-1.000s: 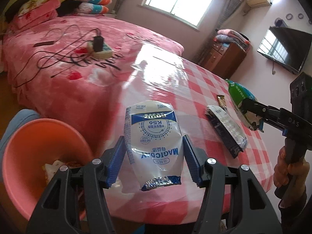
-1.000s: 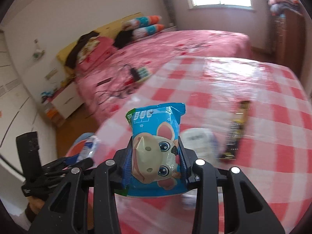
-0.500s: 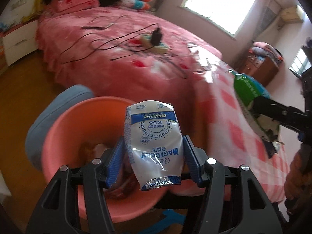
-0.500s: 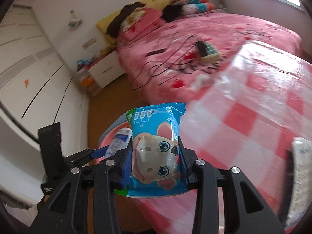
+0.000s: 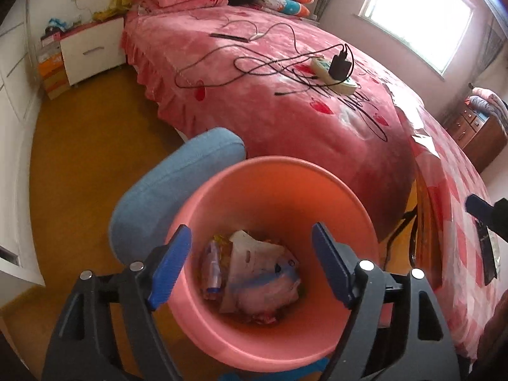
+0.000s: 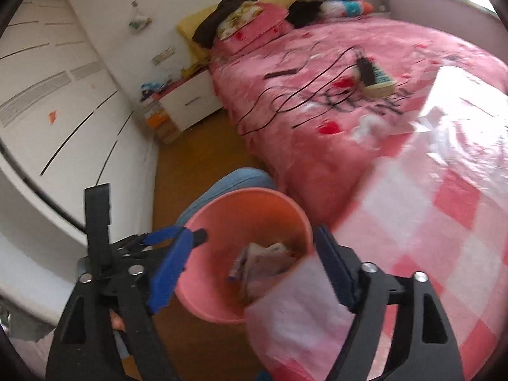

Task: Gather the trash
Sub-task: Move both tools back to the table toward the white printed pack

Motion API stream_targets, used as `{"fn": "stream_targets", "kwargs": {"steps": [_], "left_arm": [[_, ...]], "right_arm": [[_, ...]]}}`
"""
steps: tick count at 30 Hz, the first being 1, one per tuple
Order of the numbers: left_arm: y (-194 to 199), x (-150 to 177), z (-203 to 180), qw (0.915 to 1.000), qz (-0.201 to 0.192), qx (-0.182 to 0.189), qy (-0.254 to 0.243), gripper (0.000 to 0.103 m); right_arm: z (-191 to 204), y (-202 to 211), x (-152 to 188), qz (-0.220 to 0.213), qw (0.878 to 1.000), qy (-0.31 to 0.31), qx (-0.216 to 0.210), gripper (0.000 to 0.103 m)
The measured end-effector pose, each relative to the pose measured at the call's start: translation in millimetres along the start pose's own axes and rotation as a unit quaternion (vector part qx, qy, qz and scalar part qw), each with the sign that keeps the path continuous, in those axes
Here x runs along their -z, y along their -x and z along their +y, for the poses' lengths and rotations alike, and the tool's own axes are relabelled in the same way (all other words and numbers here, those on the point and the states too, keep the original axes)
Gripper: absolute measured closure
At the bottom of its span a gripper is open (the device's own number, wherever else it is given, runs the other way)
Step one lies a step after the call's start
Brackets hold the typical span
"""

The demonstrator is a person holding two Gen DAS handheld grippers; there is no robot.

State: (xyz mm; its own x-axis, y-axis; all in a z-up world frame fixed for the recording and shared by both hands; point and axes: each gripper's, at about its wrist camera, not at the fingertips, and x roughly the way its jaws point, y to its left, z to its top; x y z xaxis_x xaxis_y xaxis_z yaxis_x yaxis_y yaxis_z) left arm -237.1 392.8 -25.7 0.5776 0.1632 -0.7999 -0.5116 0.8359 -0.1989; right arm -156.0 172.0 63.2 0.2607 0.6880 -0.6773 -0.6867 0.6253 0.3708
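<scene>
- The left gripper hangs over the mouth of the pink bin, pointing steeply down. Its blue-padded jaws have just been opening and now stand wide apart with nothing between them.
- Down in the bin lies the collected trash — a crumpled heap of wrappers at the bottom. On top is a whitish, glossy plastic pouch with a blue band across it, creased and puffed. At its 9 o'clock a smaller, paler wrapper stands on edge, and a scrap of yellow shows at 11 o'clock.
- The bin is a round, smooth, salmon-pink plastic tub with a thin rim, its inner wall a warmer orange on the far side. A blue cushioned seat touches the bin's rim from about 10 o'clock.
- The right gripper is held just beside the same bin, at the edge of the checked tablecloth. Its jaws have also just been opening and stand spread, empty — the bin's rim and the wrappers inside show through the gap.
- From the right wrist view the trash looks like a pile of pale packets leaning against the bin's near wall, partly hidden by the cloth's hanging edge.
- At 9 o'clock of the right gripper the left gripper's blue fingers reach over the bin's rim.
- On the table, at 3 o'clock in the left wrist view, a dark flat packet lies on the cloth.
- Behind, a pink bed carries a power strip with black cables.
</scene>
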Motion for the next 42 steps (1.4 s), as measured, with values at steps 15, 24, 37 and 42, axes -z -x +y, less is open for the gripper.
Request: {"fn": "stream_targets", "kwargs": {"steps": [15, 24, 37, 42], "left_arm": [[20, 5, -65, 0.9971, -0.013, 0.029, -0.069, 0.023], [30, 9, -118, 0.9925, -0.013, 0.050, -0.111, 0.023], [40, 23, -177, 0.9869, 0.000, 0.067, -0.147, 0.023], [43, 29, -200, 0.9839, 0.005, 0.072, -0.163, 0.023]], "right_arm": [[-49, 61, 44, -0.080, 0.993, -0.014, 0.080, 0.014], [-80, 89, 58, -0.109, 0.988, -0.038, 0.106, 0.014], [-117, 136, 75, -0.149, 0.974, -0.064, 0.158, 0.014], [-133, 149, 81, -0.157, 0.968, -0.080, 0.177, 0.014]]}}
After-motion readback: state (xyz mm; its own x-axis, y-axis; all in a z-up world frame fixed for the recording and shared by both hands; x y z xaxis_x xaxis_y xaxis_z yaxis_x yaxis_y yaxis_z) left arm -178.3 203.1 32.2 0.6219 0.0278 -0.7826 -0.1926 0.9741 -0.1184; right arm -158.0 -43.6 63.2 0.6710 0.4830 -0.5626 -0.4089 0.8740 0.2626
